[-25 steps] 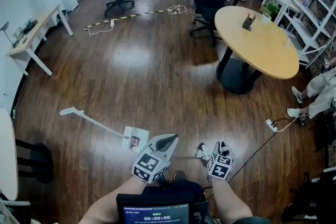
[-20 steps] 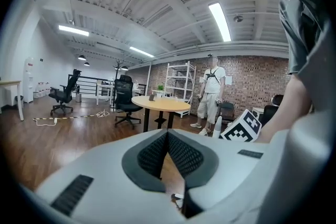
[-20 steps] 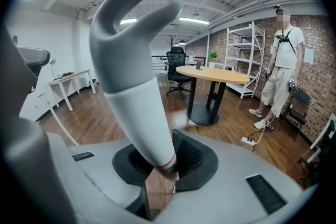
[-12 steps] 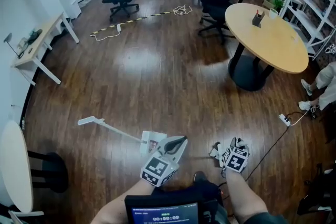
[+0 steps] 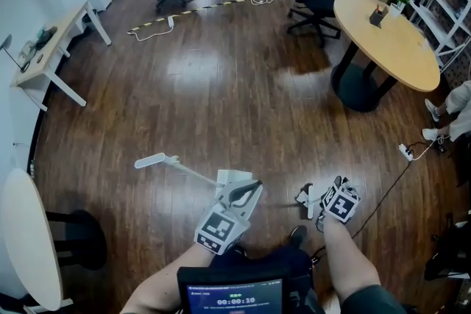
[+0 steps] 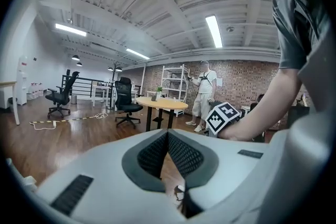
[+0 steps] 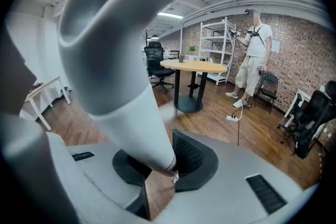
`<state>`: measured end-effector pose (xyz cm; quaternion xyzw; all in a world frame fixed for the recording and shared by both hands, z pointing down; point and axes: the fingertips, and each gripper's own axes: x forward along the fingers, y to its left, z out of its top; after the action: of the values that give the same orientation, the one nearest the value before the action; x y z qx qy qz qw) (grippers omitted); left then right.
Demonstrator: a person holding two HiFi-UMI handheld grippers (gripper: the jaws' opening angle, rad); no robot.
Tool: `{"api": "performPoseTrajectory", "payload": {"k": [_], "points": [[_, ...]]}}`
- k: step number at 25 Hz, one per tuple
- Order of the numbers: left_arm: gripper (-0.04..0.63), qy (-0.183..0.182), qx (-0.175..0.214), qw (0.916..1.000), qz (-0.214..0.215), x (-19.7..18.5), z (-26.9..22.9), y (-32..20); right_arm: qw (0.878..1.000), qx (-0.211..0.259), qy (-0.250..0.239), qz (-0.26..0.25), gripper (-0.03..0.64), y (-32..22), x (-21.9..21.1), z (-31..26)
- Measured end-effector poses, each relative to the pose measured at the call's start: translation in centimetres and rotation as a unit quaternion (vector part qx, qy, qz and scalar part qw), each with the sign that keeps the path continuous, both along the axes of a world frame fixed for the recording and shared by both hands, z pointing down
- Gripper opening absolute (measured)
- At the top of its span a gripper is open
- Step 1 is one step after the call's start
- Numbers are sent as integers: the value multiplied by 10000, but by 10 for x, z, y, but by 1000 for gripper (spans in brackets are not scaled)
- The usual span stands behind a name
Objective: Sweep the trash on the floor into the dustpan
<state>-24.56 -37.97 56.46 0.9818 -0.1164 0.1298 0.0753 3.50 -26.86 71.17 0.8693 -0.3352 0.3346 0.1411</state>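
Broom handle [image 7: 121,86], probably: smooth white taper pinched in right gripper [image 7: 161,166]; left gripper [image 6: 168,152] closed.

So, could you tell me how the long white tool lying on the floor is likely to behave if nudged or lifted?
The long white tool looks like thin plastic, so probably light. On the glossy wooden floor it would likely slide easily. Its slim shaft suggests it may swing or droop if lifted from one end.

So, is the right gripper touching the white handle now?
Touching. The right gripper view shows the white handle standing between the fingers of the right gripper, its lower end clamped against the dark pads, with no gap showing.
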Motion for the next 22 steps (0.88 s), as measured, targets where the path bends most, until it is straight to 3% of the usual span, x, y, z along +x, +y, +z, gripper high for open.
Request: {"api": "performPoseTrajectory", "payload": {"k": [5, 8, 22], "points": [[17, 47, -167, 9996, -243, -74, -5, -23, 9998, -6, -173, -45, 81, -45, -88, -16], [17, 89, -243, 9988, -422, -98, -7, -24, 9992, 13, -384, 148, 81, -63, -120, -16], [17, 95, -63, 9964, -839, -160, -10, -41, 9970, 219, -709, 217, 84, -147, -193, -29]]}}
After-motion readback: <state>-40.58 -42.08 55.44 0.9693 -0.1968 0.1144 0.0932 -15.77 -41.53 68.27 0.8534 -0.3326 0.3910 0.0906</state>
